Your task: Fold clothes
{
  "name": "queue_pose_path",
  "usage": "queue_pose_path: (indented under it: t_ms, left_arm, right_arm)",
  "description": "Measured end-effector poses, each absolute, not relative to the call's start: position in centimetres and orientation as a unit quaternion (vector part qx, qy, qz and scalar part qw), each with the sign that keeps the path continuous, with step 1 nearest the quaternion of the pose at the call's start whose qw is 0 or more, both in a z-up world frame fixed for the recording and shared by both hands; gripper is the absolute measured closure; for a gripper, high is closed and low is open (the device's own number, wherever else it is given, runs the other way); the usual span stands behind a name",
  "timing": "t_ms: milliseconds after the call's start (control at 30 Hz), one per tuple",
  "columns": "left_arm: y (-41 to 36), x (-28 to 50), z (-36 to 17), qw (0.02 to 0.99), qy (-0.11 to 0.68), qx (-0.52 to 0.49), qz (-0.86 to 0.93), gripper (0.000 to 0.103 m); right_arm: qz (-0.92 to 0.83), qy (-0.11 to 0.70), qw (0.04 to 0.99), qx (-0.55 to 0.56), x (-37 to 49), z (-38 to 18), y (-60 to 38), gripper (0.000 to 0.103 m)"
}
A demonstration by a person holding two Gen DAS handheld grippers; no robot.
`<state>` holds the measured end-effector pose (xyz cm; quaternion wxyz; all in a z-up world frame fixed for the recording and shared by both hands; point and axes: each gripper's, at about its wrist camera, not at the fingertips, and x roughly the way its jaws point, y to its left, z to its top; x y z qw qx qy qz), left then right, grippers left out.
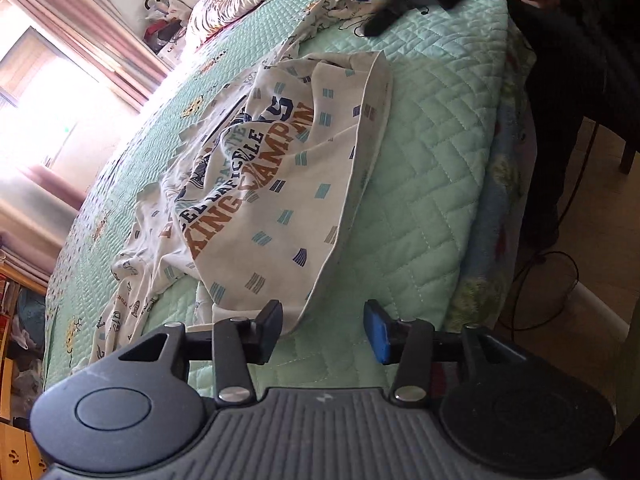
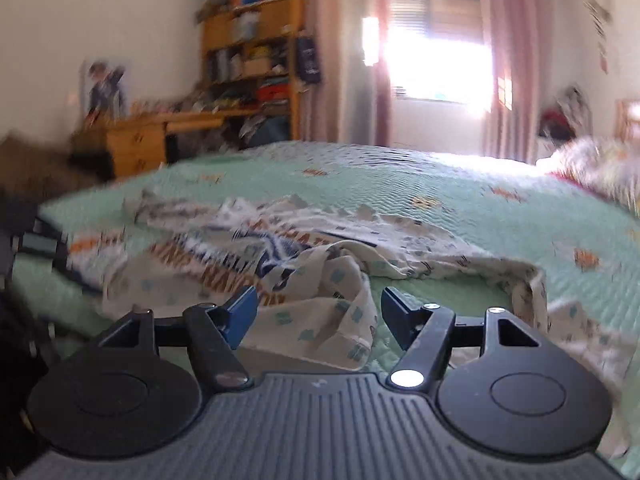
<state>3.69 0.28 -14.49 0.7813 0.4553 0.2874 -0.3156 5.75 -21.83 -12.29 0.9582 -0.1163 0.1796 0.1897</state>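
The left tool [image 1: 323, 330] is spread, empty, beside the hem of the white printed cotton shirt [image 1: 280, 184] lying rumpled on the green quilted bed [image 1: 432, 128]. The right tool [image 2: 318, 316] is spread over cloth, not pinching. Pinch both corners, then pull flat.

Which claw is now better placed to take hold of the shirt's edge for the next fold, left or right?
Probably the left claw: it is open, with the white printed shirt hem's corner beside its left pad. The right claw is open above bunched cloth; its view is blurred.
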Motion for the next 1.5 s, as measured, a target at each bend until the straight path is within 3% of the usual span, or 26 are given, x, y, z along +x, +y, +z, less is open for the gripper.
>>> queue_pose_path:
  t_ms: [100,333,367,400,433,600,867,1000,1233,1500]
  left_arm:
    - [0.3,3.6,-14.7,0.787,0.282,0.451,-0.312,0.054]
    - [0.7,3.3,-14.9,0.805,0.275,0.431,-0.301,0.054]
    - [0.8,3.3,-14.9,0.808,0.275,0.427,-0.299,0.054]
    - [0.8,3.3,-14.9,0.811,0.274,0.422,-0.297,0.054]
    - [0.9,3.3,-14.9,0.815,0.274,0.417,-0.296,0.054]
    - [1.2,3.5,-14.4,0.823,0.256,0.416,-0.289,0.053]
    - [1.6,6.1,-12.3,0.853,0.232,0.392,-0.254,0.053]
    - [1.1,7.1,-11.7,0.863,0.218,0.38,-0.251,0.046]
    - [0.6,10.3,-12.1,0.871,0.226,0.359,-0.247,0.044]
    - [1.4,13.2,-12.6,0.893,0.26,0.268,-0.252,0.041]
  right_arm:
    - [0.233,0.188,0.92,-0.252,5.4,-12.9,-19.7,0.033]
    - [0.26,0.195,0.874,-0.361,7.0,-15.8,-18.0,0.039]
    - [0.259,0.2,0.874,-0.359,6.8,-15.9,-17.9,0.047]
    - [0.258,0.207,0.875,-0.353,6.7,-16.0,-17.8,0.08]
    - [0.256,0.215,0.876,-0.348,6.5,-16.1,-17.8,0.099]
    - [0.225,0.2,0.895,-0.33,5.2,-15.8,-17.7,0.1]
    - [0.143,0.077,0.963,-0.217,4.6,-7.2,-19.4,0.1]
    - [0.137,0.055,0.978,-0.15,6.6,-3.2,-20.2,0.1]
    - [0.12,0.059,0.988,-0.075,12.9,1.7,-21.0,0.1]
    - [0.043,0.132,0.989,0.047,24.6,1.8,-25.0,0.099]
